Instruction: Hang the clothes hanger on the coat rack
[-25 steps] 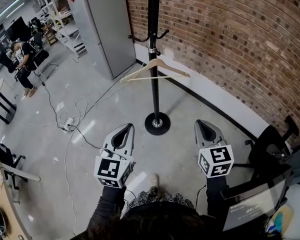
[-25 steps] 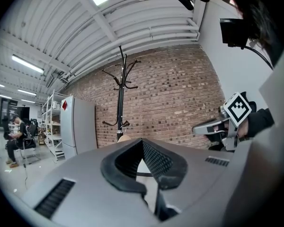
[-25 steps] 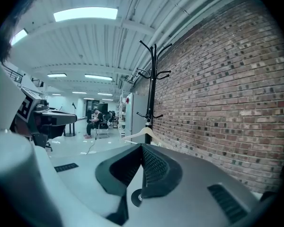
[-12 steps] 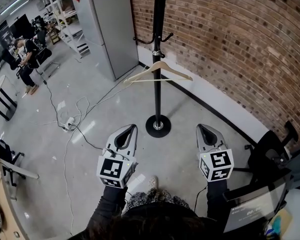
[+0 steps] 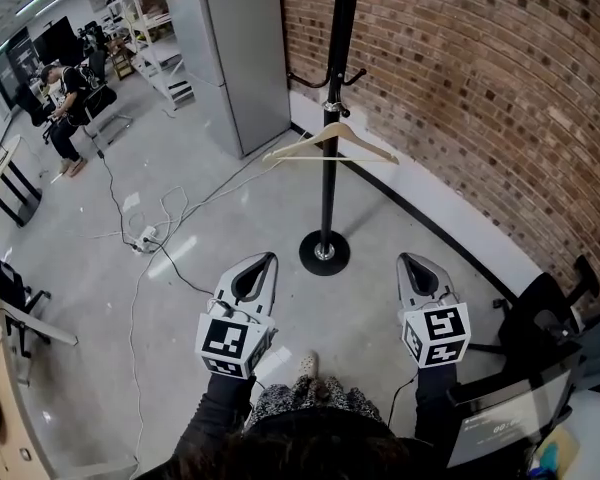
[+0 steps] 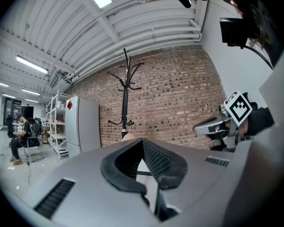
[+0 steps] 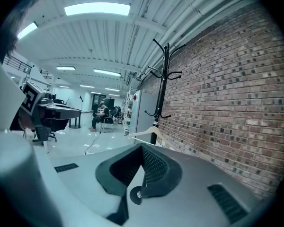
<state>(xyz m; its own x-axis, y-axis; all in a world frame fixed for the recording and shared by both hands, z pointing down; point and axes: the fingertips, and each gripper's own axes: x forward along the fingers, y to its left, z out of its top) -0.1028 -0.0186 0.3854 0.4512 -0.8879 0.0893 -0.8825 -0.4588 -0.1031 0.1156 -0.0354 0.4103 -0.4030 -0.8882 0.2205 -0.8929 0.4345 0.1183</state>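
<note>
A black coat rack (image 5: pixel 330 168) stands on a round base by the brick wall. A pale wooden clothes hanger (image 5: pixel 330 142) hangs from one of its lower hooks, level and at rest. My left gripper (image 5: pixel 261 260) and right gripper (image 5: pixel 410 259) are held side by side well short of the rack's base, pointing towards it. Both are shut with nothing between their jaws. In the left gripper view the rack (image 6: pixel 125 93) rises above my left gripper (image 6: pixel 142 142). The right gripper view shows the hanger (image 7: pixel 146 132) and rack (image 7: pixel 162 79) beyond my right gripper (image 7: pixel 143 148).
A tall grey cabinet (image 5: pixel 242 48) stands left of the rack against the brick wall (image 5: pixel 480 88). Cables and a power strip (image 5: pixel 148 236) lie on the floor at the left. A person sits far off (image 5: pixel 68 118). A black chair (image 5: pixel 545 313) is at the right.
The rack and hanger have drifted right and slightly down in the head view. Both grippers keep nearly the same pose and stay shut and empty.
</note>
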